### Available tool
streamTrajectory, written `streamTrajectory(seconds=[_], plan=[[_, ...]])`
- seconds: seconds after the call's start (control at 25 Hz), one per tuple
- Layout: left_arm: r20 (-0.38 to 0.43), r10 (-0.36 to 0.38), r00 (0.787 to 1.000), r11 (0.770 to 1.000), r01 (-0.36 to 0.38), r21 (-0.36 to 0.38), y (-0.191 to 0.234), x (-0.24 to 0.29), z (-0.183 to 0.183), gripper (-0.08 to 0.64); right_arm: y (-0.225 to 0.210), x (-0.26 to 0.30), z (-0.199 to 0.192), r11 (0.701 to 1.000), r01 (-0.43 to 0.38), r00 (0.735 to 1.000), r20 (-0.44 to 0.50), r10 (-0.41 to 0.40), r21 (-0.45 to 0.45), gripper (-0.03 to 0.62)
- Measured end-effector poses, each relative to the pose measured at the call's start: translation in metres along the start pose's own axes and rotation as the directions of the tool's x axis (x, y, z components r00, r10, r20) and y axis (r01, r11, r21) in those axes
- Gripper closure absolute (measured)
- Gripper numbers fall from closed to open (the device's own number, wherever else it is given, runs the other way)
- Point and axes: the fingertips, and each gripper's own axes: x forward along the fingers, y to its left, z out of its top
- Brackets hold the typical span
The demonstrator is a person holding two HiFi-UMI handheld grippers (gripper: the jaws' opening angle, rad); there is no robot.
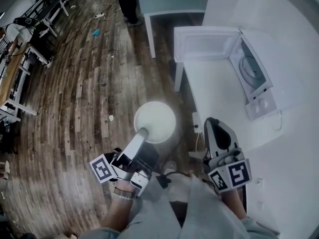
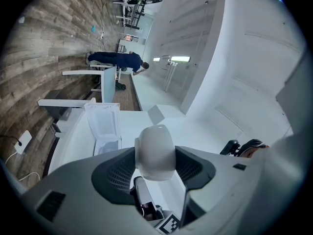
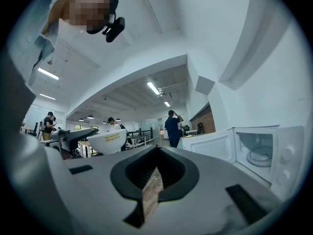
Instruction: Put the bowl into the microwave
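My left gripper (image 1: 143, 132) is shut on the rim of a white bowl (image 1: 155, 122), which hangs over the wooden floor left of the white counter (image 1: 214, 88). In the left gripper view the bowl (image 2: 155, 152) fills the gap between the jaws. A white microwave (image 1: 256, 76) stands on the counter with its door (image 1: 204, 45) swung wide open and its glass turntable (image 1: 250, 68) showing. My right gripper (image 1: 212, 122) hovers at the counter's near edge, shut and empty (image 3: 155, 173). From the right gripper view, the bowl (image 3: 106, 142) is at the left and the open microwave (image 3: 259, 153) at the right.
A person (image 1: 127, 4) stands by a white table (image 1: 167, 6) at the far end. A power strip with a cable (image 1: 197, 122) lies on the floor beside the counter. Desks and chairs (image 1: 22, 59) line the left side.
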Motion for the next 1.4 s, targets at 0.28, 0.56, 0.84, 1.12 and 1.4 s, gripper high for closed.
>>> streamTrajectory(seconds=[0.28,0.56,0.84,1.12,1.4], plan=[[-0.009,0.012,1.0,1.0,-0.012,-0.015,0.015,0.029,-0.002,0.318,-0.03,0.005,0.001,1.0,0.017,1.0,0.003,-0.017,0.015,0.589],[-0.076,0.009,0.997,1.0,-0.01,-0.014,0.022,0.059,-0.01,0.318,-0.056,-0.002,0.001,0.996,0.079,0.997,0.015,-0.079,0.031,0.589],[-0.135,0.007,0.991,0.999,-0.013,-0.05,0.032,0.081,-0.009,0.318,-0.076,-0.002,-0.003,0.988,0.151,0.988,0.007,-0.152,0.04,0.589],[-0.219,0.013,0.976,0.994,-0.037,-0.107,0.063,0.122,0.011,0.318,-0.101,0.027,-0.009,0.972,0.232,0.973,-0.002,-0.233,0.041,0.589],[-0.388,-0.014,0.922,0.987,-0.049,-0.153,0.094,0.194,0.032,0.318,-0.142,0.07,0.006,0.925,0.378,0.926,0.007,-0.378,0.038,0.589]])
